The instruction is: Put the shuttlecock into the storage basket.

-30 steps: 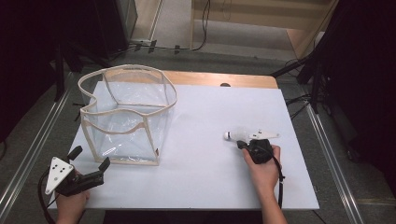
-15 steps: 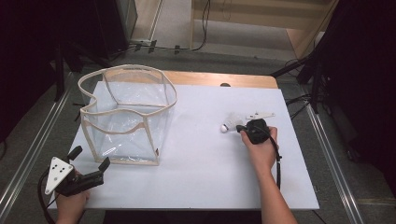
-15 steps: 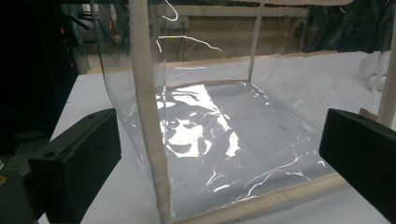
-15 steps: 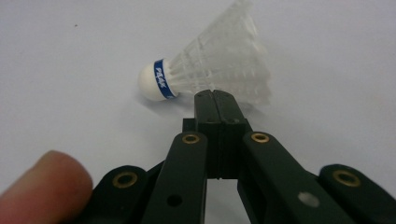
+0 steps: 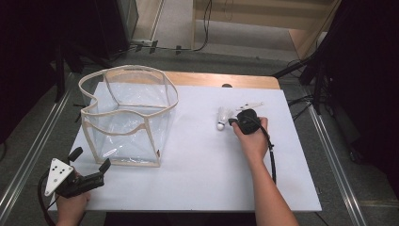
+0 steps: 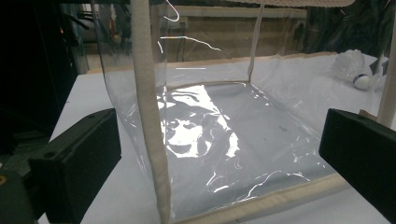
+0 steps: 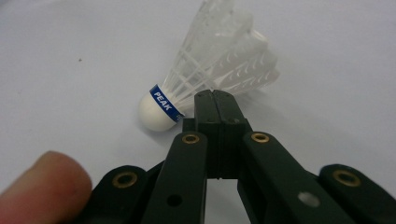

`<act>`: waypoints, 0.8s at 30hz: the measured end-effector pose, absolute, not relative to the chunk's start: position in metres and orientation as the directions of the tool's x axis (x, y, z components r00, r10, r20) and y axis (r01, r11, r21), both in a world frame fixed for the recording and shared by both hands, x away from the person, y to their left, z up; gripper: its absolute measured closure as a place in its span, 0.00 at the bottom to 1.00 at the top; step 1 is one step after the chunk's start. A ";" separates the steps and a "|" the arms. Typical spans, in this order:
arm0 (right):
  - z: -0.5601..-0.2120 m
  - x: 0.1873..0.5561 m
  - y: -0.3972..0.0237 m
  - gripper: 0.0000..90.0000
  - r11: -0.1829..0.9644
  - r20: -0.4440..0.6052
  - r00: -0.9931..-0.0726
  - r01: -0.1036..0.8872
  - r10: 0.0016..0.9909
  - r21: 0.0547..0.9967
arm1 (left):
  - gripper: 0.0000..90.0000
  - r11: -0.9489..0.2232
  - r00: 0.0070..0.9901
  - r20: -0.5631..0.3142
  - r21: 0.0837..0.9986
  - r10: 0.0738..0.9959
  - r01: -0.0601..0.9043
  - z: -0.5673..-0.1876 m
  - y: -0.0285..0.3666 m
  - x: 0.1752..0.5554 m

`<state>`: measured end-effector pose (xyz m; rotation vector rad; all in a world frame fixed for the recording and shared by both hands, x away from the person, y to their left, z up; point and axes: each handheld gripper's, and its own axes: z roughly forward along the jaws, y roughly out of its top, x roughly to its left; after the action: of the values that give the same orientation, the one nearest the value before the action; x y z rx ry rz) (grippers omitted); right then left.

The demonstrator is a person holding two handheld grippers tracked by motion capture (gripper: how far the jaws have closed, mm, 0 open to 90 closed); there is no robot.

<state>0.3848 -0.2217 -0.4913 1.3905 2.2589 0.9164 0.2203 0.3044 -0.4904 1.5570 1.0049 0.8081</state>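
Note:
A white feather shuttlecock with a blue band lies on its side near the right half of the white table, cork toward me. My right gripper is shut, its tips pinched on the edge of the shuttlecock's feather skirt; the right gripper view shows the right gripper with both jaws pressed together. A clear plastic box-shaped bag with cream trim stands open at the left. My left gripper stands open in front of the bag's near left corner, empty. In the left gripper view the bag sits between the left gripper's wide jaws, the shuttlecock far off.
A wooden strip runs along the table's far edge. Metal rails flank the table on both sides, with dark stands and cables beyond. A black cable trails from the right gripper along the forearm.
My right gripper has moved away from me and slightly left across the table, and the shuttlecock has gone with it. The left gripper has stayed where it was.

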 end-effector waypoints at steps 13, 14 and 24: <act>-0.495 0.401 -0.194 0.97 0.336 0.066 -0.499 0.670 0.864 0.662 | 0.00 -0.078 0.418 -0.009 0.979 0.909 0.190 -0.490 0.305 0.220; -0.496 0.402 -0.192 0.97 0.341 0.067 -0.507 0.665 0.859 0.665 | 0.00 -0.078 0.418 -0.009 0.979 0.909 0.190 -0.490 0.305 0.220; -0.490 0.396 -0.181 0.92 0.380 0.057 -0.563 0.625 0.824 0.681 | 0.00 -0.078 0.419 -0.008 0.979 0.908 0.189 -0.490 0.305 0.220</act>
<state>0.3959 -0.1809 -0.4898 1.2754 2.3517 0.9682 0.2203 0.3048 -0.4904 1.5551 1.0025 0.8044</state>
